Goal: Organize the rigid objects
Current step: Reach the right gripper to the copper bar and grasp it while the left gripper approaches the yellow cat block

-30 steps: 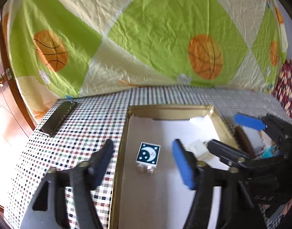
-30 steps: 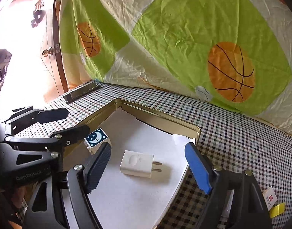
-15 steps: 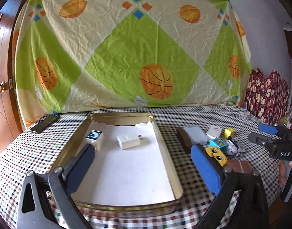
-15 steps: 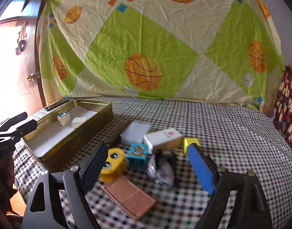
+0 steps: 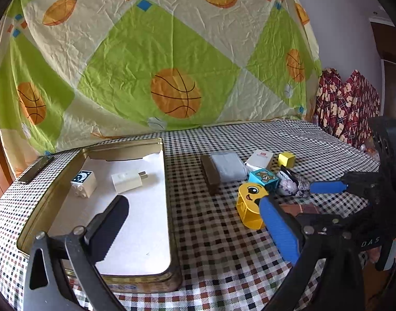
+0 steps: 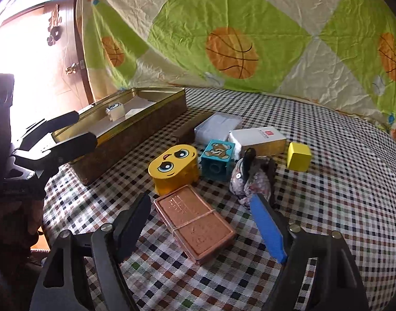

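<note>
A gold tin tray (image 5: 169,207) (image 6: 135,132) holds a white moon block (image 5: 84,182) and a white charger plug (image 5: 128,180). To its right on the checked cloth lie a yellow face block (image 5: 248,207) (image 6: 176,167), a teal bear block (image 5: 264,178) (image 6: 218,159), a yellow cube (image 5: 286,159) (image 6: 298,156), a white box (image 6: 257,138) and a copper-coloured flat box (image 6: 195,223). My left gripper (image 5: 195,228) is open and empty over the tray's near right edge. My right gripper (image 6: 200,230) is open, its fingers on either side of the copper box.
A grey packet (image 5: 227,167) and a dark bar (image 5: 209,173) lie between the tray and the blocks. A crumpled mottled object (image 6: 251,178) sits next to the bear block. A dark phone (image 5: 36,168) lies at the table's far left. A quilt hangs behind.
Both grippers pulled back from inside the tray, leaving the moon block and the plug there. The right gripper swung right and came down over the copper box; the left dropped closer to the tray's near edge.
</note>
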Demonstrator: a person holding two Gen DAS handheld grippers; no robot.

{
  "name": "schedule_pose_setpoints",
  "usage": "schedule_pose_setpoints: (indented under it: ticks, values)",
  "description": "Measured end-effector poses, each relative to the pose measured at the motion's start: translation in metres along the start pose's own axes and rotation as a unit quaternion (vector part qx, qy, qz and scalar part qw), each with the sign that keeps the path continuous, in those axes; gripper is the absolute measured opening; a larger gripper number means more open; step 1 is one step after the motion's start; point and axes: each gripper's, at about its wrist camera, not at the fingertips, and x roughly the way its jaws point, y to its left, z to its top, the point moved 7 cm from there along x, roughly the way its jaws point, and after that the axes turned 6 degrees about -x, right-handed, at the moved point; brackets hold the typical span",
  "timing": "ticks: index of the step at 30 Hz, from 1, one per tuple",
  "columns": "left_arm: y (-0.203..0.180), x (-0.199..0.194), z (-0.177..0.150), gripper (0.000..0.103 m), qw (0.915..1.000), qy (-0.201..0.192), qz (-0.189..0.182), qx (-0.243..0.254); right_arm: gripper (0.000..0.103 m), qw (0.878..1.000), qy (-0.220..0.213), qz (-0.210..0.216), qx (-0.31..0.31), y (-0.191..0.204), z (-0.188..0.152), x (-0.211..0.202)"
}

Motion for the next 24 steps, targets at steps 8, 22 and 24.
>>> schedule_pose_setpoints:
  ticks: [8, 22, 24]
  values:
    - [-0.020, 0.007, 0.001, 0.102, 0.9996, 0.009, -0.018, 0.020, 0.062, 0.998, 0.046, 0.025, -0.020, 0.009, -0.004, 0.015]
    - [-0.036, 0.020, 0.001, 0.102, 0.9989, 0.022, -0.029, 0.030, 0.049, 0.999, -0.026, -0.017, 0.028, -0.013, -0.001, -0.005]
    - [-0.044, 0.021, 0.002, 0.102, 0.9984, 0.023, -0.033, 0.040, 0.049, 0.997, -0.041, -0.045, 0.041, -0.022, 0.001, -0.010]
